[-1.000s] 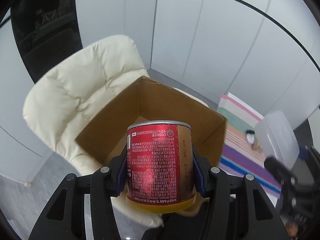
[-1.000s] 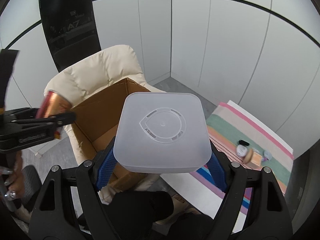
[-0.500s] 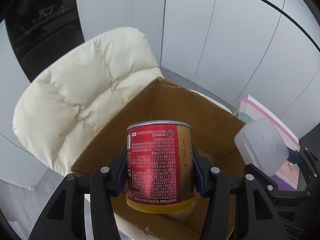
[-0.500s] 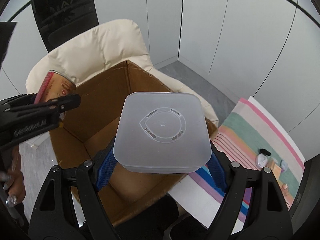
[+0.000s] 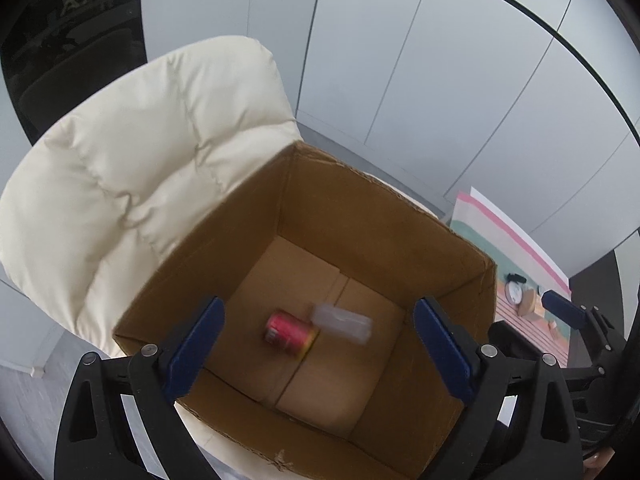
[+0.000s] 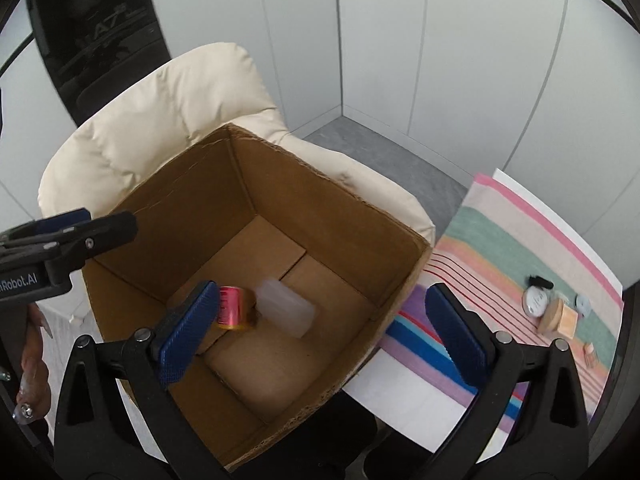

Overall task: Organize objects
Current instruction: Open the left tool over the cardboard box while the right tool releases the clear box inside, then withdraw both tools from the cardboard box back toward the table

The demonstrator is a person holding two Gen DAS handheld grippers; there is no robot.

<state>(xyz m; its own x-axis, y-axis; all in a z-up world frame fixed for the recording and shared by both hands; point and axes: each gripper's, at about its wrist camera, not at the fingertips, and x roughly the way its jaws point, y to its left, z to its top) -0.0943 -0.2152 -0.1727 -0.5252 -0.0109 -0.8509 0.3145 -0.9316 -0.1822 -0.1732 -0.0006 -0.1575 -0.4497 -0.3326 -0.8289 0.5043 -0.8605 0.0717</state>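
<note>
Lying on the floor of the cardboard box (image 6: pixel 404 272) are one red can (image 6: pixel 234 307) and, touching it at 3 o'clock, one clear plastic container (image 6: pixel 285 307). Both the left tool (image 5: pixel 318 354) and the right tool (image 6: pixel 322 334) hang spread and empty above. Next, I judge, comes fetching the few small items (image 6: pixel 554 312) on the striped tabletop (image 6: pixel 500 240) at 3 o'clock.

This looks like a plain office or studio room: tall pale-grey wall panels (image 6: pixel 380 40) meet grey carpet (image 6: pixel 384 144) at twelve o'clock. A cream padded swivel chair (image 5: pixel 132 152) sits at ten o'clock, and a glossy black lettered panel (image 6: pixel 96 36) stands at eleven.
</note>
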